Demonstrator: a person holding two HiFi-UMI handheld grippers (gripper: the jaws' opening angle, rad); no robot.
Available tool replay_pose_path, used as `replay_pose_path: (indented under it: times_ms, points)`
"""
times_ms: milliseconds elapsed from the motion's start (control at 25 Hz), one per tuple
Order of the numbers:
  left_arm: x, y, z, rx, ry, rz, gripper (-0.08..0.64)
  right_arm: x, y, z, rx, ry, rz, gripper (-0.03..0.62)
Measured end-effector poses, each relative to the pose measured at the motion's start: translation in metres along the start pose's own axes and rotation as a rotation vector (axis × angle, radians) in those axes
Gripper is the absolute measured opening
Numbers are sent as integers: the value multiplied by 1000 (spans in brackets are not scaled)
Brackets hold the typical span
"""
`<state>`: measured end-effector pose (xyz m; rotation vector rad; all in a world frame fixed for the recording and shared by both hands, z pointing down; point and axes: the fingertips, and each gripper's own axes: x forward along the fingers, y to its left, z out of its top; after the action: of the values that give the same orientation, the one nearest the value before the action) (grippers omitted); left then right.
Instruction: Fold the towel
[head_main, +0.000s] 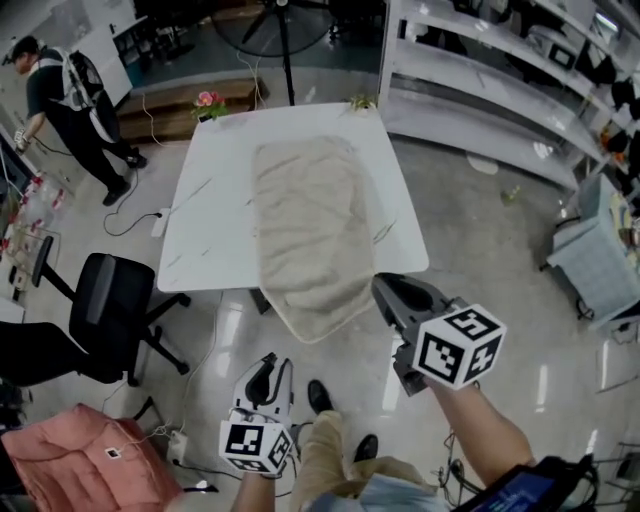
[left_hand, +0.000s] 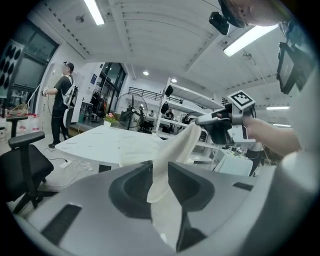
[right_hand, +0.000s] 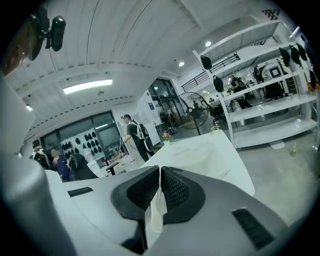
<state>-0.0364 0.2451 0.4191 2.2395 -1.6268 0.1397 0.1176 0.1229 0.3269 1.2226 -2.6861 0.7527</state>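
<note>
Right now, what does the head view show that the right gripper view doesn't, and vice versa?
Only the head view: the whole towel spread along the table, near end hanging over the edge, plus the left tongs and a black chair. Only the right gripper view: the right tongs seen close, shut on a strip of towel. Both: the white table, flowers and shelves.
</note>
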Motion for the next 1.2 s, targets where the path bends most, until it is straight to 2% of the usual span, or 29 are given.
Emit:
replay_pose_path:
  times_ms: [160, 240, 440, 560, 680, 800, 920, 1040, 1200]
  points:
    - [22, -26, -17, 19, -3, -63, 185, 6, 10, 31, -26, -17, 20, 26]
    - [35, -33, -26, 53, 0, -61, 222, 10, 12, 43, -32, -21, 24, 26]
    - [63, -32, -45, 195, -5, 3, 295, 17, 18, 59, -8, -25, 26, 28]
    - [79, -25, -49, 282, -24, 67, 318, 21, 21, 67, -6, -24, 32, 28]
    - [97, -18, -60, 403, -22, 119, 328, 26, 23, 73, 14, -26, 37, 28]
    - [116, -22, -72, 525, -34, 130, 339, 30, 27, 78, 21, -23, 40, 28]
    - [130, -27, -80, 628, -26, 135, 339, 31, 29, 82, 18, -20, 40, 28]
    - [138, -19, -91, 668, -4, 159, 313, 30, 29, 82, 27, -17, 40, 28]
    - [130, -3, -85, 703, -41, 210, 112, 30, 27, 81, 51, -29, 48, 28]
